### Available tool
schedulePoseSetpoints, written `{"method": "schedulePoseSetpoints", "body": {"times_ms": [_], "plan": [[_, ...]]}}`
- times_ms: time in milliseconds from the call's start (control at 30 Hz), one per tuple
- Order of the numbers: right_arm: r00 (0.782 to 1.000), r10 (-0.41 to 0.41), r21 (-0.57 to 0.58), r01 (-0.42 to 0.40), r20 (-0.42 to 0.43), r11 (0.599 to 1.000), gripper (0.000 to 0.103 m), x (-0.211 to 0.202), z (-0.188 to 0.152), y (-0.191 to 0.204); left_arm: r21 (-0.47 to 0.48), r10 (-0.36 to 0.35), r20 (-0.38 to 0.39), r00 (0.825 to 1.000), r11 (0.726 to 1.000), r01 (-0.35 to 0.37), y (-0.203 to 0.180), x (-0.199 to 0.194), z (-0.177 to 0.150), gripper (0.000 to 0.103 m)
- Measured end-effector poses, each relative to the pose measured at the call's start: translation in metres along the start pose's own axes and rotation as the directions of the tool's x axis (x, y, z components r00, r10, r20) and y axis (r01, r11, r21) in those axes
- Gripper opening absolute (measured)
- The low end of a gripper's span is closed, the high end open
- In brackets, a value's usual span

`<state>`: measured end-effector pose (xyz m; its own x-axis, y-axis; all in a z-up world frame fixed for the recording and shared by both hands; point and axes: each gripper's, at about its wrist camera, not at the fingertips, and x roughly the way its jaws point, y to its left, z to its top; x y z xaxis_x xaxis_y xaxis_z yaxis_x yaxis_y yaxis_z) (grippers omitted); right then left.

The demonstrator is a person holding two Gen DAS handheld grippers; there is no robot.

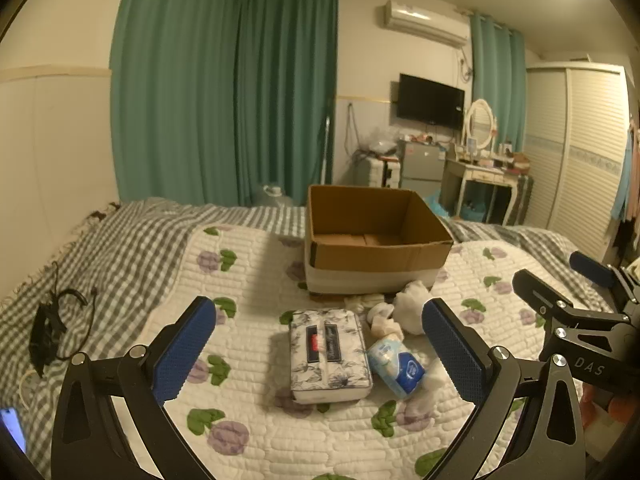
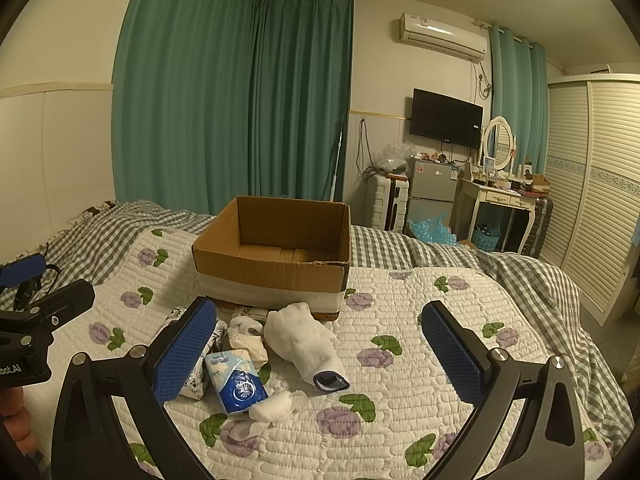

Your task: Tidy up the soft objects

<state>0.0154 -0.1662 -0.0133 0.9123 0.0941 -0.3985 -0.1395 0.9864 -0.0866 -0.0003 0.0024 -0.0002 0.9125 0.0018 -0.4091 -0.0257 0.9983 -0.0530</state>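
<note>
An open cardboard box (image 1: 376,258) (image 2: 276,276) stands on the quilted bed. In front of it lies a floral tissue case (image 1: 329,354) (image 2: 196,388), a blue-and-white tissue pack (image 1: 395,364) (image 2: 236,382), a white glove with a dark cuff (image 2: 304,340) (image 1: 412,306), crumpled beige cloth (image 2: 248,344) (image 1: 382,320) and a small white wad (image 2: 272,406). My left gripper (image 1: 320,354) is open above the tissue case, holding nothing. My right gripper (image 2: 318,354) is open, with the glove's cuff in the gap and untouched. Each gripper shows at the edge of the other's view.
The flowered quilt (image 2: 400,420) lies over a grey checked blanket (image 1: 120,248). Black cables (image 1: 52,328) lie on the blanket at the left. A phone screen (image 1: 12,426) glows at the lower left. Green curtains, a dresser (image 2: 504,200) and a wardrobe stand beyond the bed.
</note>
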Motion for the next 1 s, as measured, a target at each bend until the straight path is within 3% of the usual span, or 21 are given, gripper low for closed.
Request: {"method": "schedulePoseSetpoints", "body": {"times_ms": [1000], "plan": [[1.0,0.0,-0.005,0.0,-0.006,1.0,0.103,0.0028,-0.0013,0.0021,0.008,0.001,-0.001,1.0,1.0,-0.001,-0.0027,0.0008,-0.0009,0.103]]}}
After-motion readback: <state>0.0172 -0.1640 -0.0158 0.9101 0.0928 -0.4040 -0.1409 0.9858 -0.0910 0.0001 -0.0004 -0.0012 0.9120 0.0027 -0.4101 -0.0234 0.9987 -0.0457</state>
